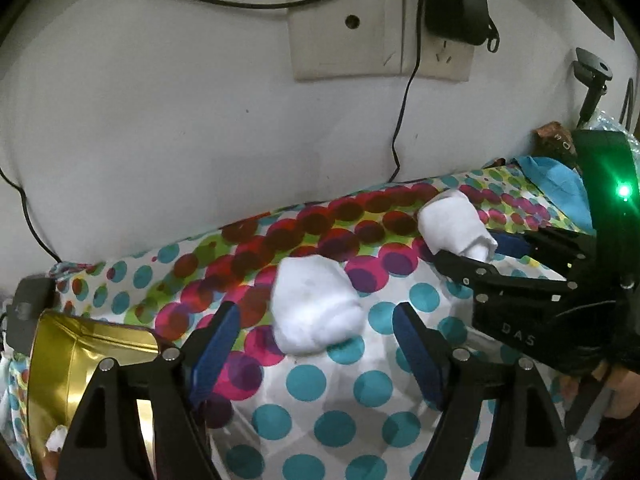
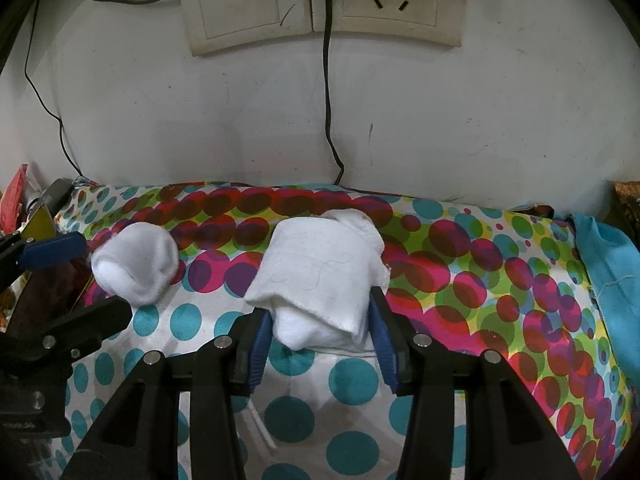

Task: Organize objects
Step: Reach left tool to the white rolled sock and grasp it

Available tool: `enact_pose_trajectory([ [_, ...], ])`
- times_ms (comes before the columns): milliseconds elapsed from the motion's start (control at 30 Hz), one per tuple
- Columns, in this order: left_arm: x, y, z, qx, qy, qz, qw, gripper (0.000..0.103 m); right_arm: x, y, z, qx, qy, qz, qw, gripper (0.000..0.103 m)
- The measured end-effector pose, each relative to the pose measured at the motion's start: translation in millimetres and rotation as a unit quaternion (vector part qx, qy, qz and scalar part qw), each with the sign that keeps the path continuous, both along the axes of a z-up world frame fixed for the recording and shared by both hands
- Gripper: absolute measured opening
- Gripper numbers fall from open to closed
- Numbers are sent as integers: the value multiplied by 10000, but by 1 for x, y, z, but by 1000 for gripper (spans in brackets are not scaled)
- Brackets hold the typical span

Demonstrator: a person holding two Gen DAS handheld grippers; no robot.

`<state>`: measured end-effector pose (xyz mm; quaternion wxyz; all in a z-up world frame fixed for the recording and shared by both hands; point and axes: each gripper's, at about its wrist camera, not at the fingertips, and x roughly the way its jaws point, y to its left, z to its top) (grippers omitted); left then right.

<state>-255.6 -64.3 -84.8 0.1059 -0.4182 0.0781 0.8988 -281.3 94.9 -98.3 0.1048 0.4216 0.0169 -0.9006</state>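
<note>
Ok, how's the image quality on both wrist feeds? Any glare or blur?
Left wrist: dim, with the gold tin reflecting brightly and a green LED flare on the right gripper; the sock ball looks soft. Right wrist: evenly lit and sharper; the folded sock shows its weave. Both bend the wall and darken at the corners.

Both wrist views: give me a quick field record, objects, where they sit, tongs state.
surface: polka-dot cloth, against a white wall
sock bundle A: rolled white sock, lying free on the cloth between the wide-open left tongs, untouched
sock bundle B: folded white sock, between the right tongs, pads against its sides
container: gold tin, open, at the left edge, small white item inside
wall: socket plate with cable plugged in
</note>
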Motion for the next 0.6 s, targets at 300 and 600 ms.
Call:
enact_pose_trajectory([
  [300,-25,15,-22,-93,-234,135,9996,81,1,-3,1,10,2,6,10000,46],
  [600,-28,10,-29,-17,-221,300,9993,81,4,-8,2,41,5,-6,10000,45],
])
